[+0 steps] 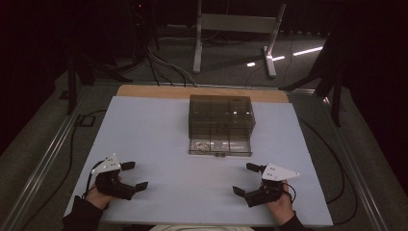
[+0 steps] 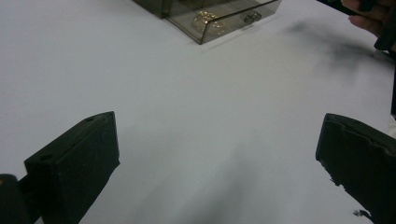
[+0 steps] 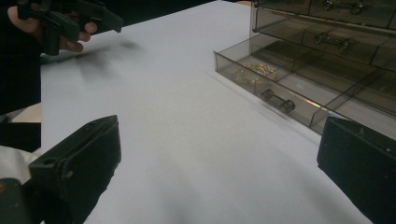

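1. Toward the far middle of the counter (image 1: pixel 144 125) stood a smoky clear drawer cabinet (image 1: pixel 221 115), its bottom drawer (image 1: pixel 220 146) pulled out, small gold pieces (image 3: pixel 254 71) lying inside.
2. Closing it well, I judged, meant pushing squarely on the front handle (image 3: pixel 278 100).
3. Near the front edge, well apart, the left gripper (image 1: pixel 131 176) and right gripper (image 1: pixel 247 179) each hung empty, jaws spread wide, angled inward.

A smoky clear drawer box (image 1: pixel 221 115) stands mid-table, its bottom drawer (image 1: pixel 220 146) pulled open.
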### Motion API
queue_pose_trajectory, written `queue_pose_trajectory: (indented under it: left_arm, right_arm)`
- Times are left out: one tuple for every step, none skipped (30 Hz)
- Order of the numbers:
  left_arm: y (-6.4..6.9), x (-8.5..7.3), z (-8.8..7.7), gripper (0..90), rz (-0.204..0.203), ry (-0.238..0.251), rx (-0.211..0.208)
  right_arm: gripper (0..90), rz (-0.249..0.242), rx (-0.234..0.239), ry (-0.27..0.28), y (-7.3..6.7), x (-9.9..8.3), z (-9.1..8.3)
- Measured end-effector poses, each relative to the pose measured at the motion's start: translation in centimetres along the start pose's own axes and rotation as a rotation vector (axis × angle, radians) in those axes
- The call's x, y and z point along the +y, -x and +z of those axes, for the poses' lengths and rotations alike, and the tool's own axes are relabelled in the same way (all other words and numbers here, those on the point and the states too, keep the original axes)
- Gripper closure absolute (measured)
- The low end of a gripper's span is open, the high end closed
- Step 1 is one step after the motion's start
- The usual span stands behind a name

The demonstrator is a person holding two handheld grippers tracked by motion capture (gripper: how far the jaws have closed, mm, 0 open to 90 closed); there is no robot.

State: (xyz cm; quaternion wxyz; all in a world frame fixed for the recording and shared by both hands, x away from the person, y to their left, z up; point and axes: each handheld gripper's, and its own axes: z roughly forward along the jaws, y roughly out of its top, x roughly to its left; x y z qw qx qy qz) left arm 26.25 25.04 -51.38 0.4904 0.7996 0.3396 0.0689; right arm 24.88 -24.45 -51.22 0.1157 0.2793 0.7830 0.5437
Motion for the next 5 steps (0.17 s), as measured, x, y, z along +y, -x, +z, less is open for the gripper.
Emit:
queue_pose_trajectory:
  left_arm:
    - [-0.09, -0.02, -0.01, 0.5, -0.005, 0.002, 0.001]
    - [-0.14, -0.03, 0.02, 0.5, -0.011, 0.007, 0.000]
    - [-0.17, -0.02, 0.07, 0.5, -0.014, 0.007, -0.003]
    - [-0.16, 0.01, 0.13, 0.5, -0.011, 0.005, -0.002]
    - [-0.13, 0.06, 0.18, 0.5, -0.006, 0.003, -0.004]
  right_arm:
    - [0.0, -0.001, 0.001, -0.002, 0.01, -0.01, 0.02]
    - [0.0, -0.001, 0.000, -0.004, 0.03, -0.01, 0.04]
    - [0.0, 0.002, 0.002, -0.003, 0.05, -0.02, 0.07]
    - [0.0, 0.003, 0.002, -0.003, 0.02, -0.02, 0.08]
    - [0.0, 0.001, 0.001, -0.006, -0.01, -0.02, 0.08]
